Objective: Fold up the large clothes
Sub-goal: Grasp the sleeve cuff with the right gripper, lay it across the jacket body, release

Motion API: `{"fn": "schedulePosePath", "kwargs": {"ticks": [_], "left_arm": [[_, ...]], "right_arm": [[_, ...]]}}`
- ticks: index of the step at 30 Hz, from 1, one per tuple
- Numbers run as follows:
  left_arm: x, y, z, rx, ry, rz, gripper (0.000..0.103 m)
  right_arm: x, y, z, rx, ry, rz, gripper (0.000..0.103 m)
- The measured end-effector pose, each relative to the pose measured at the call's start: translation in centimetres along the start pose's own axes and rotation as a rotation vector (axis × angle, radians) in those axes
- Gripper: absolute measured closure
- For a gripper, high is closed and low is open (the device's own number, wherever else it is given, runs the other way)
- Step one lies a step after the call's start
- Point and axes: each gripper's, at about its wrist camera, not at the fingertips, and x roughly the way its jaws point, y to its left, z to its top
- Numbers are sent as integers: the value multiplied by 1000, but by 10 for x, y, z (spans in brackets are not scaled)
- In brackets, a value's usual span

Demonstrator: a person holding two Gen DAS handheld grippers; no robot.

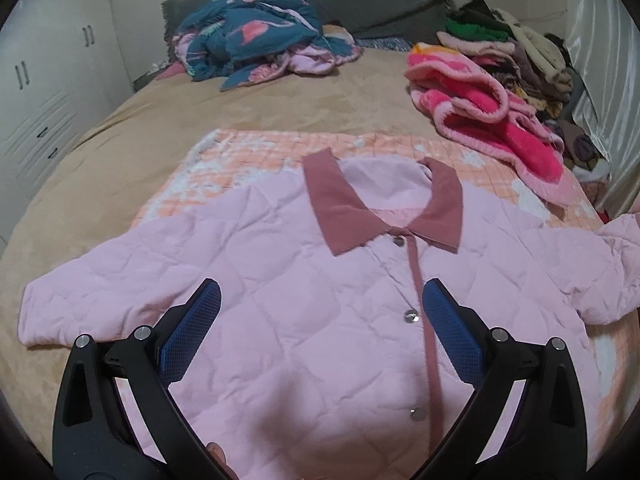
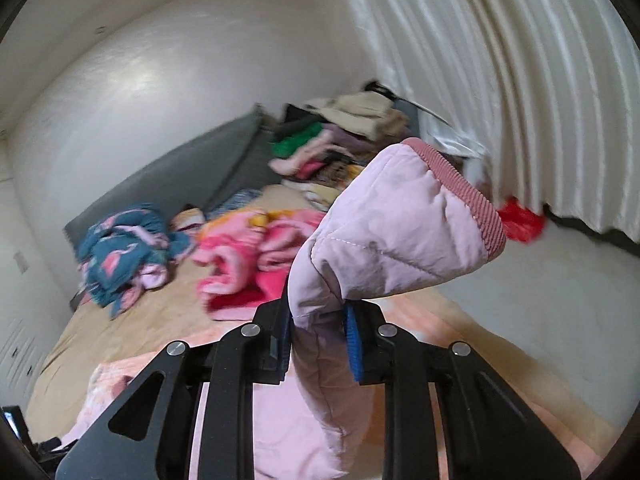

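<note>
A pink quilted jacket (image 1: pixel 280 272) with a dusty-rose collar (image 1: pixel 340 204) lies face up and buttoned on an orange checked blanket (image 1: pixel 248 152) on the bed. My left gripper (image 1: pixel 322 300) is open and empty, hovering over the jacket's chest beside the button placket. My right gripper (image 2: pixel 318 320) is shut on the jacket's right sleeve (image 2: pixel 392 232) and holds it lifted above the bed, with the ribbed rose cuff (image 2: pixel 464 192) standing up past the fingers. The rest of the jacket (image 2: pixel 280 412) shows below the gripper in the right wrist view.
A tan bedsheet (image 1: pixel 280 100) covers the bed. A teal and pink bundle (image 1: pixel 260 36) lies at the head. A bright pink fleece (image 1: pixel 480 100) and a stack of clothes (image 1: pixel 500 44) sit at the right. White curtain (image 2: pixel 500 60) hangs on the right, wardrobe (image 1: pixel 44 80) on the left.
</note>
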Motion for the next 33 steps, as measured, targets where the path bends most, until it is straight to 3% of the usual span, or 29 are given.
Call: {"fn": "schedulePosePath", "kwargs": {"ticks": [6, 16, 25, 33], "left_arm": [[-6, 32, -11, -72, -9, -34, 8], [-4, 105, -17, -250, 1, -54, 8], [1, 154, -19, -349, -3, -47, 8], [3, 184, -26, -445, -13, -73, 8]], "right_arm": [[-5, 73, 6, -92, -20, 104, 82], [2, 179, -16, -207, -7, 228, 82], [22, 251, -62, -287, 52, 304, 82], [34, 299, -125, -330, 141, 374, 82]]}}
